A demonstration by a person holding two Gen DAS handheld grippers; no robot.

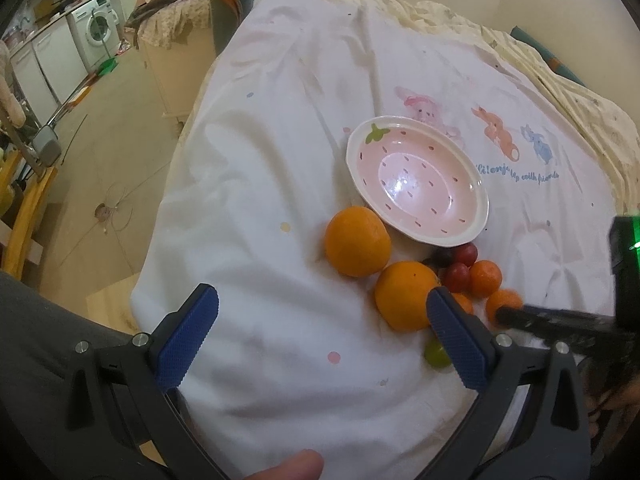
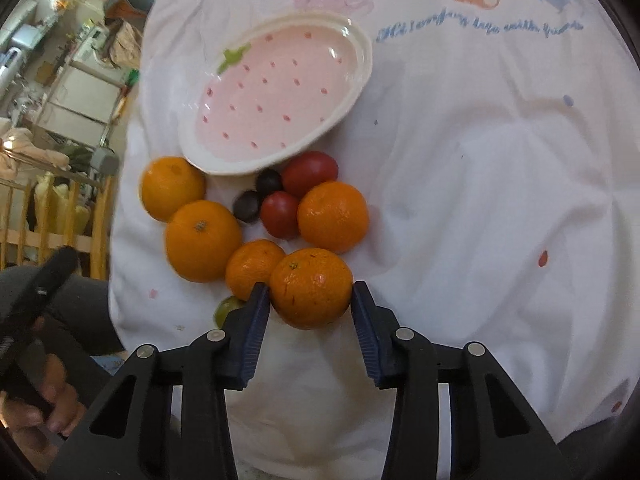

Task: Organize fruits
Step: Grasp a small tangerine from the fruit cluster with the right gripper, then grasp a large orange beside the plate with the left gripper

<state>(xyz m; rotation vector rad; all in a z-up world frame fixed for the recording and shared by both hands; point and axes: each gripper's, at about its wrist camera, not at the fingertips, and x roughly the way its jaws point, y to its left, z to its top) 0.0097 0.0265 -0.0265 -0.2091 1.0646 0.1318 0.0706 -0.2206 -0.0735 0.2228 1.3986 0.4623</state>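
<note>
A pink strawberry-pattern plate (image 2: 360, 92) (image 1: 478, 216) lies empty on a white cloth. Below it sits a pile of fruit: several oranges and tangerines, two red fruits (image 2: 310, 172), two dark grapes (image 2: 268, 182) and a green grape (image 2: 226, 308) (image 1: 436, 354). My right gripper (image 2: 310, 294) has its jaws on either side of the nearest tangerine (image 2: 310, 286), touching or nearly touching it; the fruit looks to rest on the cloth. My left gripper (image 1: 322, 322) is open and empty, left of the pile, its right finger beside a big orange (image 1: 404, 294).
The white cloth (image 1: 260, 200) with cartoon animals covers a soft surface whose left edge drops to the floor (image 1: 100, 140). A wooden crib rail (image 2: 48, 216) stands at the left. A washing machine (image 1: 98, 26) is far back.
</note>
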